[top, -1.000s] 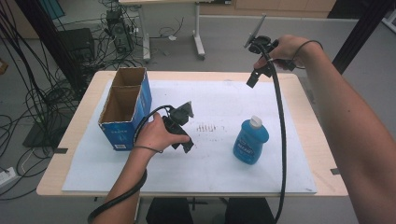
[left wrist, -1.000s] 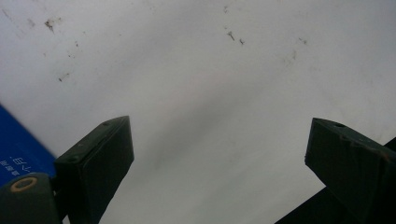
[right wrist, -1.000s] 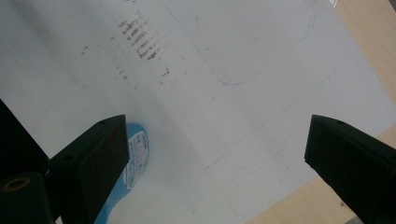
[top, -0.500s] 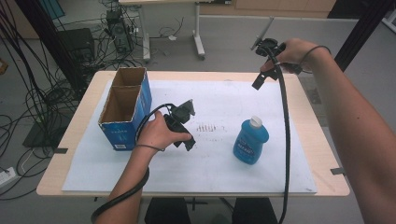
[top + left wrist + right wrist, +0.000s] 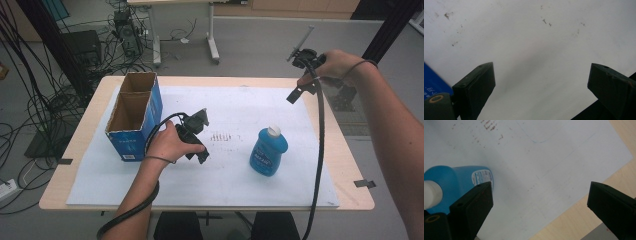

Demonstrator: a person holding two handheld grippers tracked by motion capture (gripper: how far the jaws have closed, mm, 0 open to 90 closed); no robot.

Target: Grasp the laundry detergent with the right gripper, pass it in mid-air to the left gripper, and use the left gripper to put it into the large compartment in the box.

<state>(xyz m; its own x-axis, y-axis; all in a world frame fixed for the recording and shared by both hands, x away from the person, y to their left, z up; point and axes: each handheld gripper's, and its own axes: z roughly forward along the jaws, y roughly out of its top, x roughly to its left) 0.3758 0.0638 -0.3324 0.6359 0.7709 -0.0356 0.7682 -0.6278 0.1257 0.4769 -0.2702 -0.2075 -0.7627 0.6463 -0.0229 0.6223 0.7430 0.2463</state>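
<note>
Looking down on the table, I have my left gripper (image 5: 196,131) resting low over the white paper sheet (image 5: 225,175), just beside the open blue cardboard box (image 5: 134,117); its jaws stand spread with nothing between them, and the left gripper view shows bare paper with a blue corner of the box at the lower left. I judge it is parked there to keep out of the way while staying near the box. My right gripper (image 5: 304,75) hangs high over the far right corner of the table, well apart from the blue bottle (image 5: 268,150), which stands upright with its white cap on, right of the sheet's middle. Its jaws are spread too, empty, angled down so the bottle (image 5: 456,182) sits at the lower left of its own view, a position I read as lining up an approach.
</note>
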